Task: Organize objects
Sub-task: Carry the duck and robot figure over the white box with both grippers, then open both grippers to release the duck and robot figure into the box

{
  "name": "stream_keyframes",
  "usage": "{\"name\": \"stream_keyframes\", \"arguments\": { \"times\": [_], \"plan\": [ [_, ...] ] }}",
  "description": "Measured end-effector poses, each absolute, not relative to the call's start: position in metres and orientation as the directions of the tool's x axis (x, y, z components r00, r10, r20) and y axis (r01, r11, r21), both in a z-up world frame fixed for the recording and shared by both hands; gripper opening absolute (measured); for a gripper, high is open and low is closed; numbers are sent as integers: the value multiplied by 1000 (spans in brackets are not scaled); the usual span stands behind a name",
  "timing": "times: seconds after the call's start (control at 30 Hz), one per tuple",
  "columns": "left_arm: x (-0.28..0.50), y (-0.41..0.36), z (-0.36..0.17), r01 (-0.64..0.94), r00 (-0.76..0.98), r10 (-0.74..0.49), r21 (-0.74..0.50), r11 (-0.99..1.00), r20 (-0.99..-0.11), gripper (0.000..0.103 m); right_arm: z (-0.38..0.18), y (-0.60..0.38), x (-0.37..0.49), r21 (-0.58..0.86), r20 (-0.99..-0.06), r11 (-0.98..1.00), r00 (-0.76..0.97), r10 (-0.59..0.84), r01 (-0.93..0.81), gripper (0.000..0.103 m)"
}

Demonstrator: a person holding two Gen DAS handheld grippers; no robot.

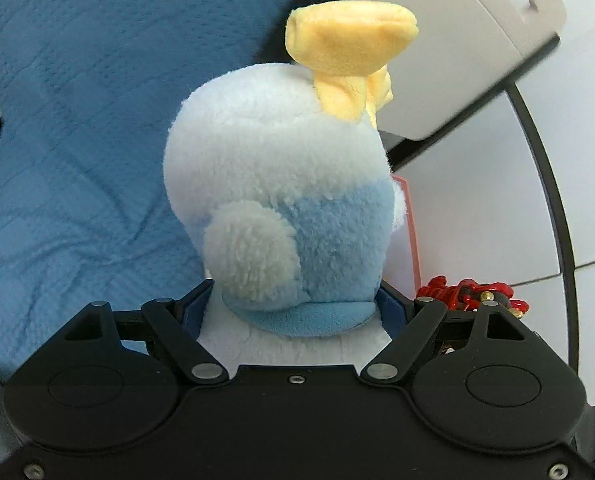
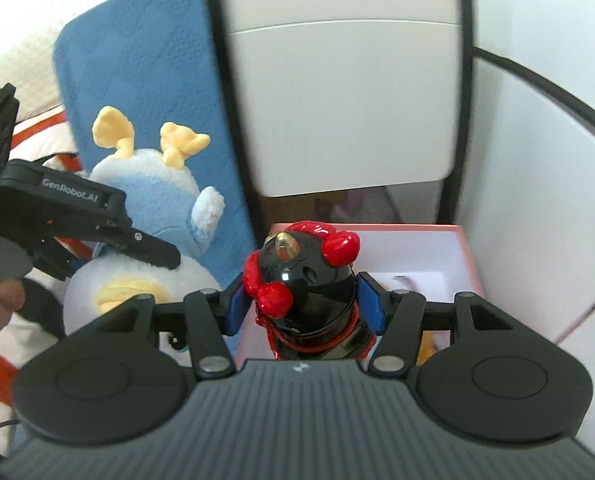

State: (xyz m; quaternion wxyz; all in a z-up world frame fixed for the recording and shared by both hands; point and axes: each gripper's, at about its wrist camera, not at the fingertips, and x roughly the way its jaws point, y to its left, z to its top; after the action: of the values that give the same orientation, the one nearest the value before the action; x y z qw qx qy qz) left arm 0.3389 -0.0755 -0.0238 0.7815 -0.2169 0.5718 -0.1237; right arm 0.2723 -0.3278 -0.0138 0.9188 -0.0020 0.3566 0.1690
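Note:
A pale blue and white plush toy (image 1: 273, 184) with yellow antlers fills the left wrist view. My left gripper (image 1: 293, 312) is shut on its lower body, blue pads pressed on both sides. In the right wrist view the plush (image 2: 153, 184) sits at the left with the left gripper (image 2: 109, 232) clamped on it. My right gripper (image 2: 303, 304) is shut on a black figurine (image 2: 305, 280) with red glossy trim and a gold tip, held over a pink box (image 2: 463, 248). The figurine's red trim also shows in the left wrist view (image 1: 469, 292).
A blue textured cushion (image 2: 145, 80) stands behind the plush. A grey-white chair back (image 2: 345, 92) with a black frame stands behind the box. White surfaces lie to the right. A white and orange fabric (image 2: 29, 136) lies at the far left.

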Motion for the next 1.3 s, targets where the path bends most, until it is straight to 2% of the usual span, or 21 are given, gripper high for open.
{"name": "stream_keyframes", "arguments": {
  "times": [0.3, 0.57, 0.97, 1.13, 1.27, 1.3],
  "plan": [
    [369, -149, -54, -14, 236, -417, -433, 901, -878, 81, -55, -387, 285, 144, -696, 972, 679, 235, -188, 59],
    [395, -191, -94, -17, 196, -341, -351, 936, -919, 81, -112, -418, 293, 171, -753, 978, 625, 208, -120, 59],
    [405, -203, -122, -33, 187, -281, -292, 956, -941, 78, -179, -432, 302, 206, -812, 971, 533, 237, -119, 59],
    [405, -197, -146, -13, 160, -316, -323, 946, -935, 73, -191, -432, 304, 200, -822, 972, 519, 236, -125, 60],
    [400, -201, -131, 23, 212, -304, -307, 952, -929, 74, -197, -432, 309, 202, -834, 972, 500, 233, -117, 60],
    [398, -202, -126, 30, 219, -308, -309, 951, -926, 77, -197, -432, 309, 202, -836, 973, 497, 231, -113, 60]
  ]
}}
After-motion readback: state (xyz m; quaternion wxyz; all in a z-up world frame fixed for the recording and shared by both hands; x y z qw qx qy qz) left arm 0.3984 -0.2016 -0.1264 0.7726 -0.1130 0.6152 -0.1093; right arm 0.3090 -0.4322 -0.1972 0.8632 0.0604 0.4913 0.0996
